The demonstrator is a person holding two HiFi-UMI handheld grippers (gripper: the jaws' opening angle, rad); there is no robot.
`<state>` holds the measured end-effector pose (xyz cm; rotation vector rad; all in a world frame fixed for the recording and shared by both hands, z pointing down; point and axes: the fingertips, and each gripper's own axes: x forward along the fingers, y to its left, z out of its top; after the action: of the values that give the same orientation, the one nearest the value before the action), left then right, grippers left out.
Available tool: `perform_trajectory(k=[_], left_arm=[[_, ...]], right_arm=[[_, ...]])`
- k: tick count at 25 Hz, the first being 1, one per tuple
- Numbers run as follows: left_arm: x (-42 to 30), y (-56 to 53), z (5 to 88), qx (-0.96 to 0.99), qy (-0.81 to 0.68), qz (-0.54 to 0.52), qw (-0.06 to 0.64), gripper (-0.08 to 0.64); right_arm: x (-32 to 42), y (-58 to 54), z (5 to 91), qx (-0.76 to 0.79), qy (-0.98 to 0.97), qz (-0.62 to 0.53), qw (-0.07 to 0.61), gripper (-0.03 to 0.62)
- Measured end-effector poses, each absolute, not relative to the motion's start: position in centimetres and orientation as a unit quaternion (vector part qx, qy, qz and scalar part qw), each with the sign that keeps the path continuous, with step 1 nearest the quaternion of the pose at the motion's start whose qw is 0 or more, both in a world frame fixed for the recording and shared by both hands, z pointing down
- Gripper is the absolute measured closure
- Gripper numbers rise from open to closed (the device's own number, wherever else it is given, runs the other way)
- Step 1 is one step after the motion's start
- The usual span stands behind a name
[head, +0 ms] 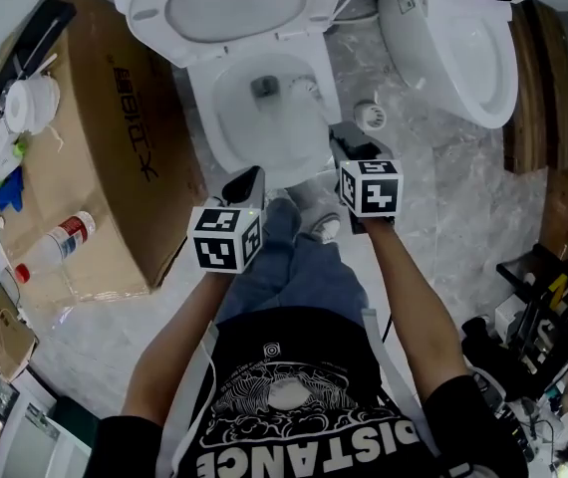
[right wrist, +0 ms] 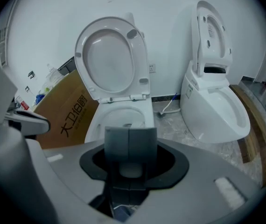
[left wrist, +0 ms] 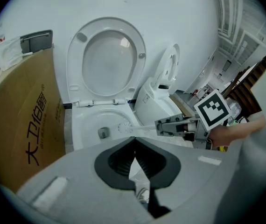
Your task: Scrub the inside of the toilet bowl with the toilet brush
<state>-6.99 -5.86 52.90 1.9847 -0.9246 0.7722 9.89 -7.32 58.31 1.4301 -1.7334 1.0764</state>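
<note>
Partly, the toilet (head: 199, 118) is cropped: its raised lid is cut by the top edge of the head view, and a second toilet (head: 463, 58) to its right is cut off likewise. A box (head: 115, 147) is stood against the toilet's left side. From the head, the brush (left wrist: 123, 127) is hard to make out; only its pale head is seen inside the bowl (head: 234, 108), by the right wall near the drain. In the left gripper view its handle is seen running nearly level across the rim, with the head pointed left into the bowl. In the right gripper view the handle is mostly hidden by the jaws. The right gripper (right wrist: 128, 141) is clamped on the handle and held out over the front right rim on a straightened forearm. The left gripper (left wrist: 134, 146) is held at the front rim, jaws pressed together on nothing, its forearm angled inward.
</note>
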Motion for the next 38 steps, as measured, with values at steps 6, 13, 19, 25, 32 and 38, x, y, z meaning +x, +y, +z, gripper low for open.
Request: perform_trajectory(k=[6, 13, 19, 25, 32, 38], left_arm=[[-6.0, -4.7, 52.6, 0.783, -0.371, 0.297, 0.400, 0.568], [-6.6, -3.1, 52.7, 0.774, -0.385, 0.291, 0.409, 0.568], [-8.2, -2.6, 52.7, 0.762, -0.407, 0.282, 0.417, 0.568], [-10.6, -2.1, 52.7, 0.749, -0.427, 0.274, 0.426, 0.568], [-11.4, -2.4, 53.2, 0.745, -0.430, 0.271, 0.431, 0.568], [-10.8, -3.7, 54.0, 0.745, -0.428, 0.269, 0.436, 0.566]], right_arm=[[9.5, -1.8, 58.1, 0.521, -0.653, 0.430, 0.343, 0.425], [6.6, 3.3, 57.8, 0.472, -0.669, 0.441, 0.368, 0.425], [2.2, 3.3, 57.7, 0.430, -0.697, 0.441, 0.367, 0.425], [-1.9, -0.2, 58.1, 0.407, -0.724, 0.425, 0.360, 0.425], [-0.8, -1.7, 58.3, 0.423, -0.720, 0.417, 0.359, 0.425], [0.8, -0.6, 60.7, 0.435, -0.691, 0.444, 0.368, 0.425]])
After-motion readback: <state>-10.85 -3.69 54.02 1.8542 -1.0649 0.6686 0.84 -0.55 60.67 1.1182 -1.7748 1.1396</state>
